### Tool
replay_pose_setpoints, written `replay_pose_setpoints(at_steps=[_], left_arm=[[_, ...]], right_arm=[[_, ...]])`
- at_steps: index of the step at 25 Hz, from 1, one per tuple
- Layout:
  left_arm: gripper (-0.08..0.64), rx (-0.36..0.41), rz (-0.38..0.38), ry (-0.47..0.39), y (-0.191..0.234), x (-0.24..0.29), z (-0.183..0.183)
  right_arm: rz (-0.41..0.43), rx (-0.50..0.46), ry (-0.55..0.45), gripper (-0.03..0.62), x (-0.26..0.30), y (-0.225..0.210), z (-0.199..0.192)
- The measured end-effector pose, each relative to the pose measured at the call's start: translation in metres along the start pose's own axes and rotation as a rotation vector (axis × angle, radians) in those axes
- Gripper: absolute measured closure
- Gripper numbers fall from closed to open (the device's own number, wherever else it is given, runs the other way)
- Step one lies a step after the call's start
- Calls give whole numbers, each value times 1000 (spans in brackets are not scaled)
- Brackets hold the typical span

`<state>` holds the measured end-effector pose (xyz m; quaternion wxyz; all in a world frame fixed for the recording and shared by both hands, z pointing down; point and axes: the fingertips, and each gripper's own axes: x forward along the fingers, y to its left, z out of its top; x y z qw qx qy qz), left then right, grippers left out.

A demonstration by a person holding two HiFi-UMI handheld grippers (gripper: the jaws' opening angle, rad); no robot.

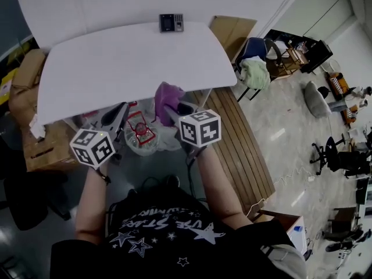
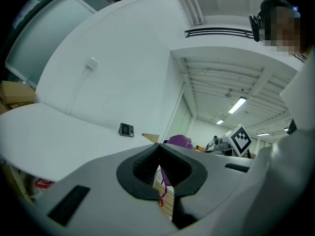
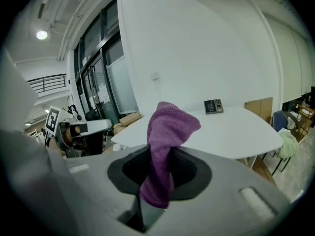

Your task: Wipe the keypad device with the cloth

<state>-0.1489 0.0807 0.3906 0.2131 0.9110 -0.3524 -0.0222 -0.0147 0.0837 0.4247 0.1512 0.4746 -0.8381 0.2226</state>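
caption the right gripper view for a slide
Right gripper shut on a purple cloth, keypad device on the white table beyond.

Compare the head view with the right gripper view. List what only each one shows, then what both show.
Only the head view shows the person's star-print shirt and forearms. Only the right gripper view shows, close up, the right claw shut on the purple cloth, with tall windows behind. Both show the white table, the keypad device at its far edge, and the cloth.
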Motion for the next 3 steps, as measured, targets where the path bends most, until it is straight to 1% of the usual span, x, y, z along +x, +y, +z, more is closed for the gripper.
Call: replay_pose_setpoints(at_steps=[3], left_arm=[[552,-4,-14,0,8,-13,-1]], right_arm=[[1,-9,9,500,5,16,-4]])
